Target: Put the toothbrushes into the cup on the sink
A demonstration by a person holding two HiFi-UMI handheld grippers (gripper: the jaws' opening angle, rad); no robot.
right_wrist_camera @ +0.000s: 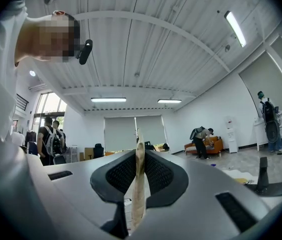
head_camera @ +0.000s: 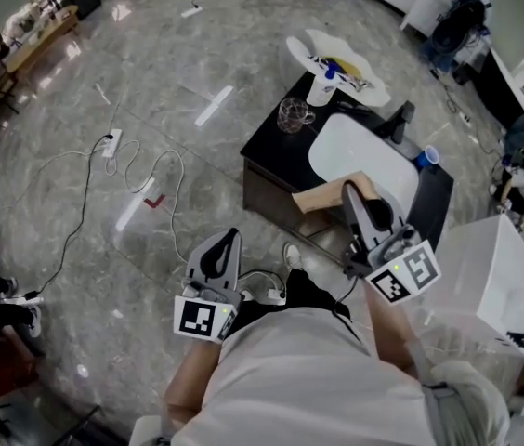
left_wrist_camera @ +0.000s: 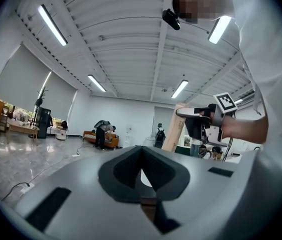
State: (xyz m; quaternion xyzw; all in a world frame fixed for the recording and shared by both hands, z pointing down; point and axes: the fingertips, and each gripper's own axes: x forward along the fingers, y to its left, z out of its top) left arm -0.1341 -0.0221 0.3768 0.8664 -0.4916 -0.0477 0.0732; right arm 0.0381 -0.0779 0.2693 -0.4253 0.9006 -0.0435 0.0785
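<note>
A clear glass cup (head_camera: 292, 114) stands on the black counter (head_camera: 271, 151) beside the white sink basin (head_camera: 360, 161). Behind it a white sheet (head_camera: 336, 59) carries a few long items, too small to name. My right gripper (head_camera: 350, 186) is held close to my body, shut on a flat tan piece like cardboard (head_camera: 329, 196). The right gripper view shows that piece (right_wrist_camera: 139, 184) edge-on between the pads. My left gripper (head_camera: 229, 235) is raised over the floor, left of the counter. Its pads (left_wrist_camera: 131, 169) meet at the tips with nothing between them.
A white bottle with a blue cap (head_camera: 322, 84), a black faucet (head_camera: 399, 119) and a blue cup (head_camera: 429, 156) stand around the basin. A white box (head_camera: 485, 277) sits at my right. A power strip with cables (head_camera: 111, 142) lies on the floor at left.
</note>
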